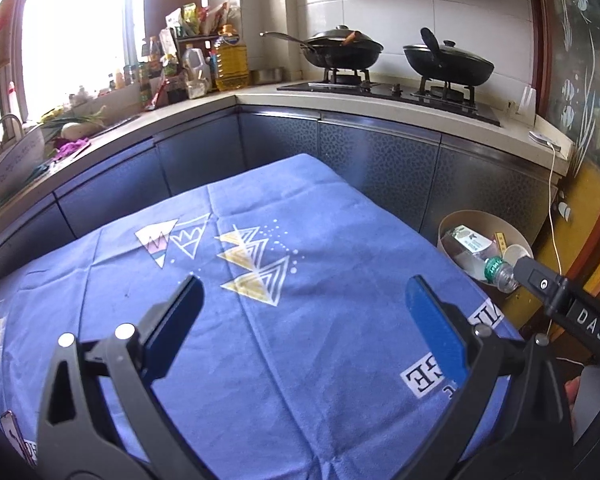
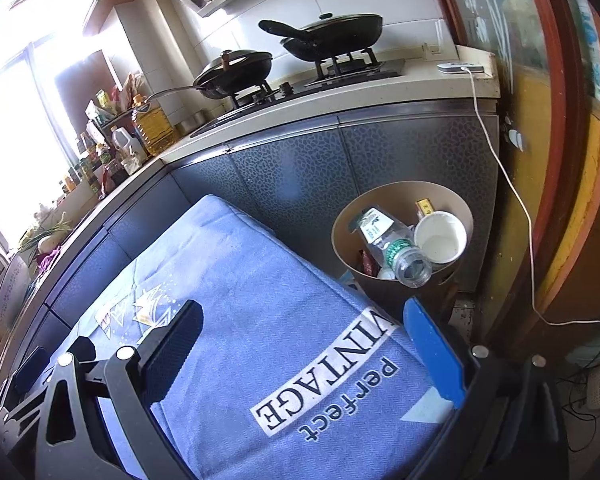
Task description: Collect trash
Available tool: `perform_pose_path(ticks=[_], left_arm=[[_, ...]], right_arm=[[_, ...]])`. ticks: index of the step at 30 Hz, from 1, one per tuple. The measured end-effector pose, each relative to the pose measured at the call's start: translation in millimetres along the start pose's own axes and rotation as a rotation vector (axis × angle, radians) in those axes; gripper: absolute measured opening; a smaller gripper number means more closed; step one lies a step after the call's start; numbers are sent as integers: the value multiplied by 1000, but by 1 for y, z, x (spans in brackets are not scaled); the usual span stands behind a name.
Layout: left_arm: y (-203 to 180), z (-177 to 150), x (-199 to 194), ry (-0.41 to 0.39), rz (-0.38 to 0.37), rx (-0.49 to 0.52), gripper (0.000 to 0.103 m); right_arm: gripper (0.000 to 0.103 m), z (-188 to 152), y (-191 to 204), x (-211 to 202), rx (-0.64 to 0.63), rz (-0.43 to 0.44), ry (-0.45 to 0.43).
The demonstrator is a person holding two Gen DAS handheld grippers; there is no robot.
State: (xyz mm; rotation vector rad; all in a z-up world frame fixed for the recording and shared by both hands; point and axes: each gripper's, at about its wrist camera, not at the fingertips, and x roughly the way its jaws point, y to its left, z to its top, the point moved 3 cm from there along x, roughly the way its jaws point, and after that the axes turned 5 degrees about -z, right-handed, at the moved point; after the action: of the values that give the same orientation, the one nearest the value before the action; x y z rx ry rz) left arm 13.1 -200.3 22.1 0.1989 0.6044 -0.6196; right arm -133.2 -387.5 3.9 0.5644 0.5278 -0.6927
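A tan trash bin [image 2: 340,236] stands on the floor past the table's far right corner; it also shows in the left wrist view [image 1: 446,226]. Inside lie a clear plastic bottle [image 2: 400,252] with a green neck band, a white paper cup [image 2: 440,238] and small wrappers. My right gripper [image 2: 314,320] is open and empty over the table's right edge, short of the bin. My left gripper [image 1: 304,292] is open and empty above the blue tablecloth [image 1: 260,320]. The right gripper's body [image 1: 556,292] shows at the right of the left wrist view.
A kitchen counter [image 1: 260,96] runs behind the table, with a gas stove and two black pans [image 1: 342,48]. An oil bottle [image 1: 230,60] and condiments stand in the corner. A white cable [image 2: 516,200] hangs off the counter's right end beside a red door frame [image 2: 572,120].
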Motion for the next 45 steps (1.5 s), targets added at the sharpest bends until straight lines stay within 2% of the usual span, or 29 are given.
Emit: perform_pose_path(ticks=[9,18,24,28,37,42,45], left_arm=[[-16,4,17,52,-15,9,97],[-32,4,26,103,-27,53,97],[-33,6,14,45,4,70,97],[-32,9,8,21,-8,62,97],[-25,11,6,14,-27,15,97],[-21,10,4,6,1,-5,97],[-20,9,4,12,-15,-5,97]], right_arm=[[98,-4,-27,3,23,-37,24],[99,-3,-37,3,55,-16,26],[98,-2,-39,13,70,-7,60],[98,-1,-36,10,67,2,43],[98,0,-40,11,76,-4,45],[98,-2,-36,12,67,3,53],[98,-3,-35,13,63,4,55]])
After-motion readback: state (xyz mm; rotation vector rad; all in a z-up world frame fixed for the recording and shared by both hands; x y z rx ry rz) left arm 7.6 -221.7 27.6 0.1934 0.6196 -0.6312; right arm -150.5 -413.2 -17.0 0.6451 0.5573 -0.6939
